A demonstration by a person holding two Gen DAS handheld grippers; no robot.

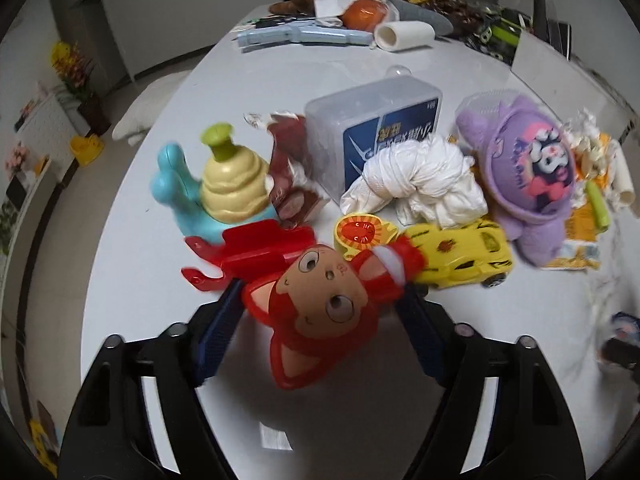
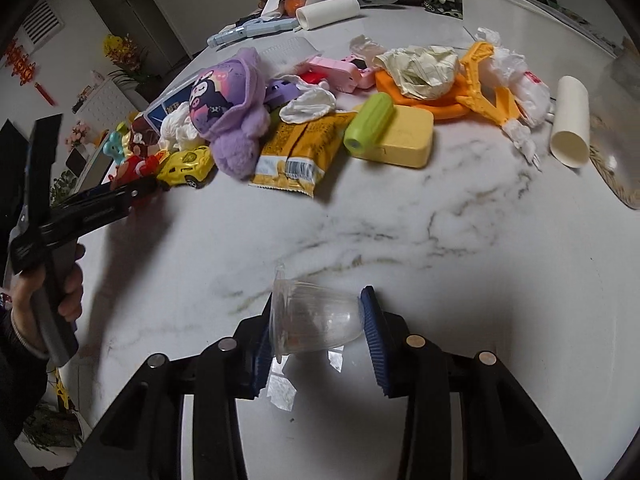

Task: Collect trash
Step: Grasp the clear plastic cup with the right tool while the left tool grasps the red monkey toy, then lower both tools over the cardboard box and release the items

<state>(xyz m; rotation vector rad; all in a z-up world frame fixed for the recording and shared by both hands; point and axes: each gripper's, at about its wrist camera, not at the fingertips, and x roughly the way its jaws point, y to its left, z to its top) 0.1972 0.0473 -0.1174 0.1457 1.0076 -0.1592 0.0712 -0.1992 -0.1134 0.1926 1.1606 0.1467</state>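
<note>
My right gripper [image 2: 316, 320] is shut on a clear plastic cup [image 2: 312, 320] lying sideways between its blue pads, just above the marble table [image 2: 440, 240]. My left gripper [image 1: 320, 300] is closed around a red cartoon fox toy [image 1: 320, 312], its pads touching both sides; it also shows in the right wrist view [image 2: 132, 194]. Trash in the pile: crumpled white tissue [image 1: 416, 184], a yellow snack wrapper [image 2: 296, 152], a brown wrapper [image 1: 288, 172], crumpled paper [image 2: 420, 66] and white plastic bags [image 2: 516, 80].
Toys among the trash: yellow car [image 1: 464, 256], purple plush [image 1: 528, 176], snail toy [image 1: 212, 184], clear box [image 1: 372, 128], green roller on a yellow case [image 2: 388, 132], orange plastic frame [image 2: 480, 96]. Paper tubes [image 2: 570, 120] and more clutter lie at the far edge.
</note>
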